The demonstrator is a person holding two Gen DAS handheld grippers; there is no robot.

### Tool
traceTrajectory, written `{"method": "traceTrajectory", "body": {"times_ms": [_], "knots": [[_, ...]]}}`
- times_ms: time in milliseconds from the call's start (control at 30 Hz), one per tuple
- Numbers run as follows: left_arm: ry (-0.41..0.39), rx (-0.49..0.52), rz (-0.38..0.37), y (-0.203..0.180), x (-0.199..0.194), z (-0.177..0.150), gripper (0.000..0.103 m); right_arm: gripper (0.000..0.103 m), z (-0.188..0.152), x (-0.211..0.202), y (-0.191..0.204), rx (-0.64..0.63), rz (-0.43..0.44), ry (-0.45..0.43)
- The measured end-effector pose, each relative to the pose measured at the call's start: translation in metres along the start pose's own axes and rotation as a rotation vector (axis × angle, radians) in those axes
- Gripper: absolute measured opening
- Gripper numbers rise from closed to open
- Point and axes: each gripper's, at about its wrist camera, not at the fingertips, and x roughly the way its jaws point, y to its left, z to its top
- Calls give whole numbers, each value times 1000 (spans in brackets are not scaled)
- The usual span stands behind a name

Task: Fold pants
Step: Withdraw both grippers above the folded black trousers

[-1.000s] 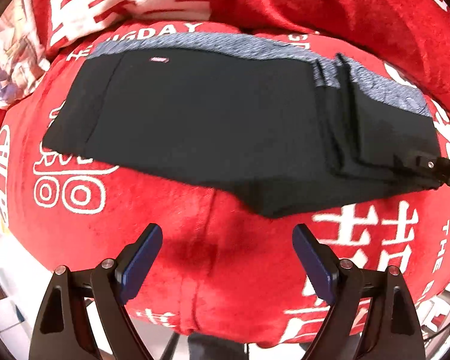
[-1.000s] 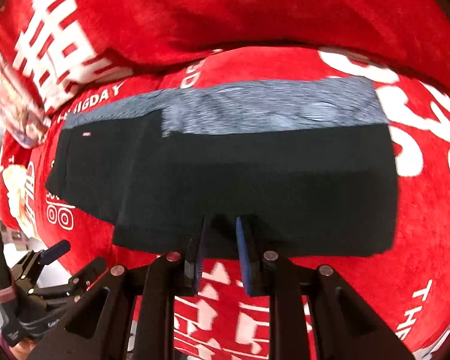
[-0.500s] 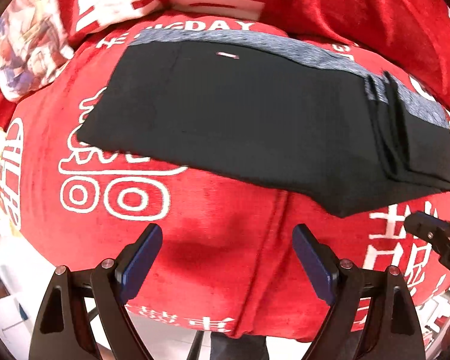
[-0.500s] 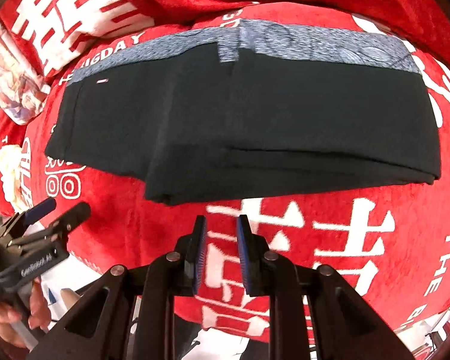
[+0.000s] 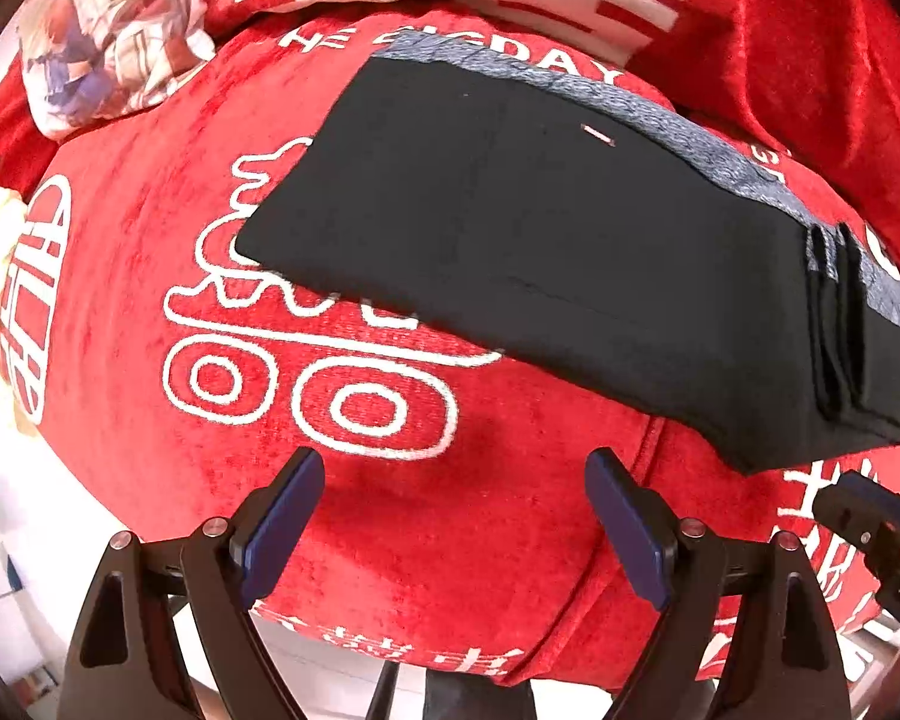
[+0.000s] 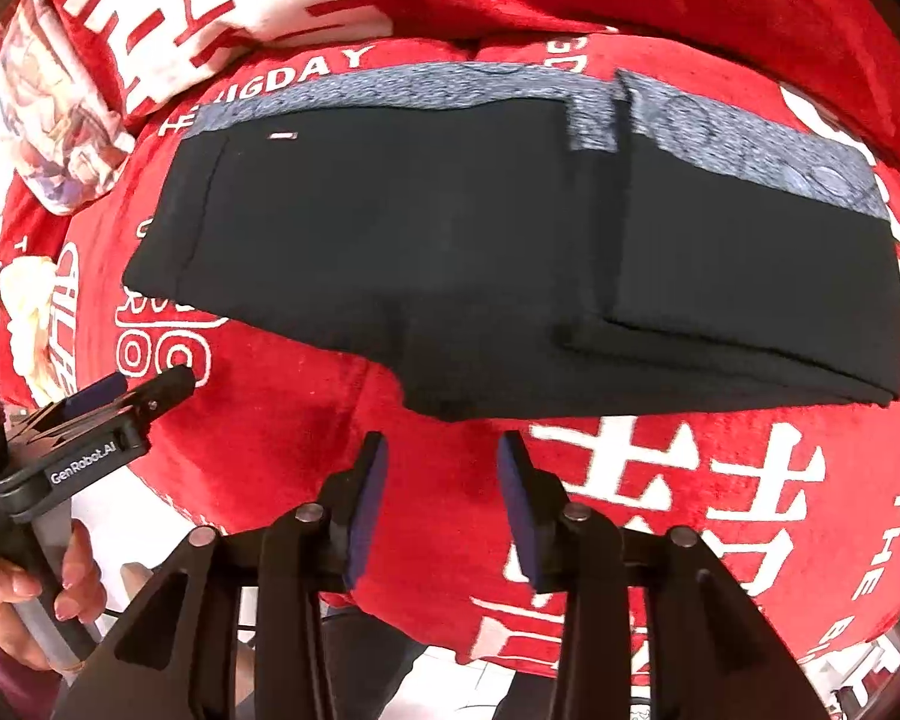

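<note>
Black pants [image 5: 540, 264] with a grey waistband lie folded flat on a red cloth with white characters [image 5: 342, 510]. One end is folded over on the right side [image 6: 750, 276]. My left gripper [image 5: 456, 516] is open and empty, near the cloth's front edge, short of the pants. My right gripper [image 6: 444, 498] is open a little and empty, just in front of the pants' near edge. The left gripper also shows in the right wrist view [image 6: 144, 390], held by a hand.
A patterned pillow [image 5: 102, 42] lies at the back left. A red and white blanket [image 6: 210, 6] is bunched behind the pants. The cloth's front edge drops off to a pale floor [image 5: 6, 618].
My right gripper let go of the folded end, drew back toward the front edge and opened slightly. My left gripper swung left, so the pants sit further right in its view.
</note>
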Motion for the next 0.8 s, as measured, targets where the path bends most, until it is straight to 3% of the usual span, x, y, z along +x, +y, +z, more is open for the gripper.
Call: {"method": "traceTrajectory", "body": {"times_ms": [133, 200, 500, 800], "knots": [[-1, -6, 3, 6, 3, -1, 90, 60, 4, 6, 12, -19, -4, 12], [10, -11, 1, 9, 6, -1, 103, 68, 6, 7, 16, -30, -8, 11], [26, -16, -4, 15, 11, 2, 103, 90, 8, 8, 33, -101, -63, -54], [39, -35, -1, 18, 22, 12, 103, 91, 10, 16, 31, -85, -50, 14]]}}
